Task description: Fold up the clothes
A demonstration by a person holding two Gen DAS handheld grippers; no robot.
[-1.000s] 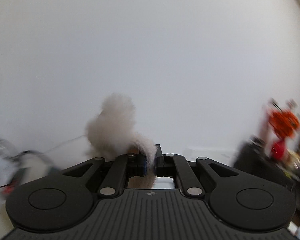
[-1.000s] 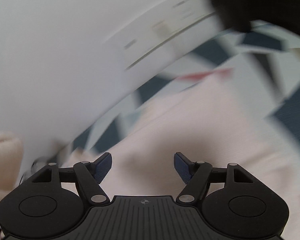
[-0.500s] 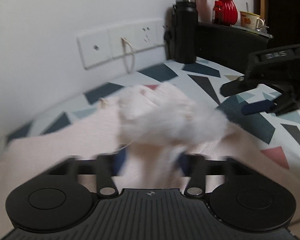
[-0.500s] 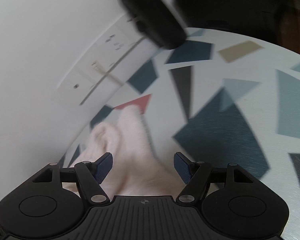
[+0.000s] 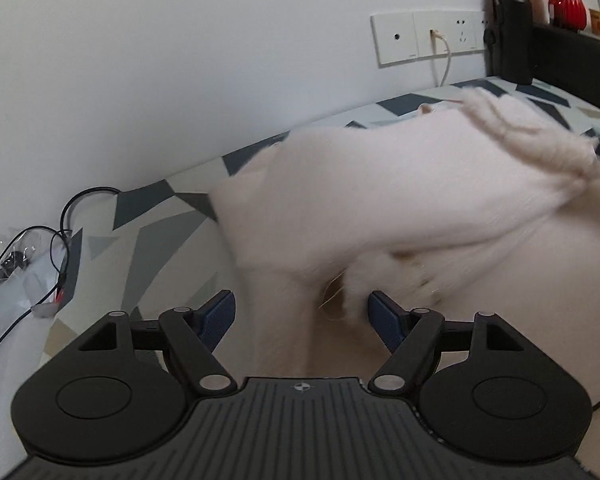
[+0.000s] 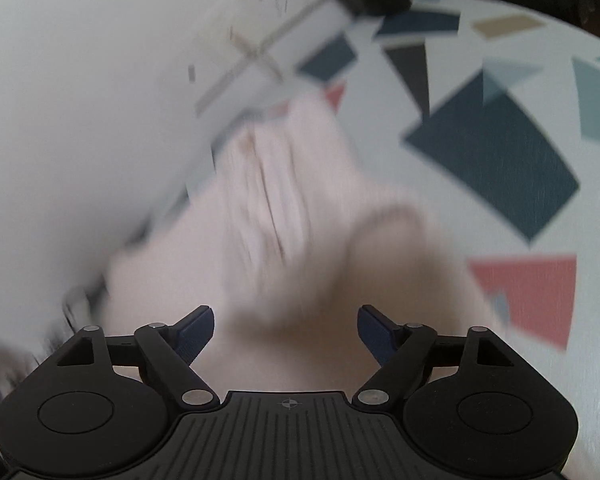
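A pale pink fluffy garment [image 5: 400, 200] lies spread on the patterned table cover, one part of it still blurred and dropping across the top. My left gripper [image 5: 301, 312] hovers low over its near edge with jaws still opening; cloth lies under the gap but the pads [image 5: 382, 314] do not press it. In the right wrist view the same garment [image 6: 292, 220] shows blurred, a fold bulging ahead. My right gripper [image 6: 286, 330] is above it, its jaws opening too, nothing pinched between them.
A white wall with a socket plate [image 5: 424, 38] and plugged cable runs behind the table. A black flask [image 5: 510, 28] and a red vase [image 5: 566, 0] stand at the far right. Tangled black wires and plastic bags [image 5: 24, 264] lie at the left edge. The geometric table cover [image 6: 500, 152] extends to the right.
My left gripper let go of the fluffy cloth, opened wide and dropped toward the table; the released part fell onto the garment. My right gripper widened and shifted across the garment.
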